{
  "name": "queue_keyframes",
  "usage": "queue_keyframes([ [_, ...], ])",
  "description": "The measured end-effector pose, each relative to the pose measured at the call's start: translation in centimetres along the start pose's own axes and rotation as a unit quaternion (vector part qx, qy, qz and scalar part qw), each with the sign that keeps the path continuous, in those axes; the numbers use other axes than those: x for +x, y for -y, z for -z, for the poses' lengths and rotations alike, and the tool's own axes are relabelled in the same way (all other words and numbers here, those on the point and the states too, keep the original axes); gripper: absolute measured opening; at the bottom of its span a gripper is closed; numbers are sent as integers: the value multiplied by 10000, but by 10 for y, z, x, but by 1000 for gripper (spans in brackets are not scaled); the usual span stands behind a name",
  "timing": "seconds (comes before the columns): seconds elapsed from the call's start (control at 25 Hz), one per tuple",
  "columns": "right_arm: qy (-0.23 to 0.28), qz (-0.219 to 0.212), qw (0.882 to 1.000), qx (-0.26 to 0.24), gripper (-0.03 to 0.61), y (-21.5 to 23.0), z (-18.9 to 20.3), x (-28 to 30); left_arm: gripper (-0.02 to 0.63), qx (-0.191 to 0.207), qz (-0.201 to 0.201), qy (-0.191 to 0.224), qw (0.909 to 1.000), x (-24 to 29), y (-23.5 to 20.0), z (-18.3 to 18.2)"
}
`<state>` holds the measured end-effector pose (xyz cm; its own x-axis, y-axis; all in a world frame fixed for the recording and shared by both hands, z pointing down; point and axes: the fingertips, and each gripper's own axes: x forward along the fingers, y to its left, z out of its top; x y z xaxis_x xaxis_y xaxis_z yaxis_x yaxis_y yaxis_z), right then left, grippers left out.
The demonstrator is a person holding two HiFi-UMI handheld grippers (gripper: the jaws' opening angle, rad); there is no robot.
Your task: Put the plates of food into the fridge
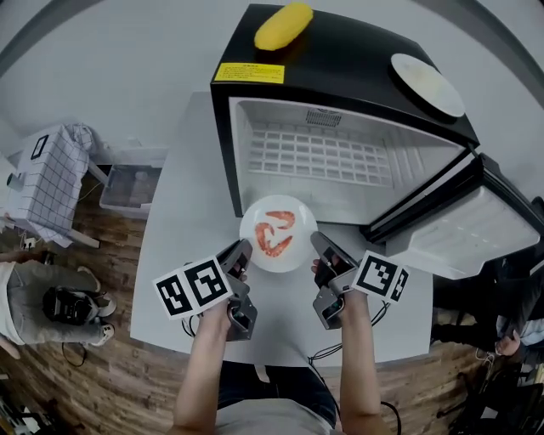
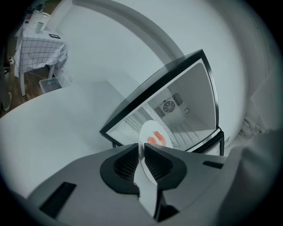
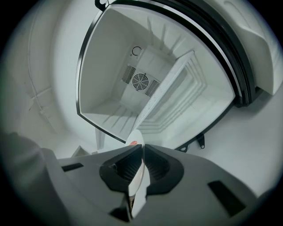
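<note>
A white plate (image 1: 278, 232) with red shrimp on it hangs just in front of the open fridge (image 1: 327, 157). My left gripper (image 1: 241, 252) is shut on the plate's left rim, and my right gripper (image 1: 320, 246) is shut on its right rim. In the left gripper view the plate (image 2: 154, 137) runs edge-on between the pads, with the fridge cavity (image 2: 177, 106) beyond. The right gripper view shows the plate's rim (image 3: 137, 176) clamped between the jaws and the fridge's wire shelf (image 3: 163, 95) ahead.
The fridge stands on a white table (image 1: 183, 221), its door (image 1: 463, 225) swung open to the right. On its black top lie a yellow corn cob (image 1: 283, 25) and an empty white plate (image 1: 427, 83). A checked cloth (image 1: 47, 183) and a plastic bin (image 1: 132, 187) sit at the left.
</note>
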<state>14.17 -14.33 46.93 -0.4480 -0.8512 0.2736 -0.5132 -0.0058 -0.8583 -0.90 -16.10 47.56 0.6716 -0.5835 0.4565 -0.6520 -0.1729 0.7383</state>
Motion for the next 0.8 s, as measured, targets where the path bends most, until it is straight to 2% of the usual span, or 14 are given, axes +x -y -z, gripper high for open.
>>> queue_keyframes([
  [0.36,-176,-95,9998,91,29,-4,-35,13,41,-276,21,260,9993,14,24,-24],
  [0.64,-140,-8,9996,237,31,-3,-54,28,38,-375,40,247,9990,28,30,-45],
  [0.8,-115,124,9998,119,31,-2,-65,38,38,-476,4,289,9985,37,30,-53],
])
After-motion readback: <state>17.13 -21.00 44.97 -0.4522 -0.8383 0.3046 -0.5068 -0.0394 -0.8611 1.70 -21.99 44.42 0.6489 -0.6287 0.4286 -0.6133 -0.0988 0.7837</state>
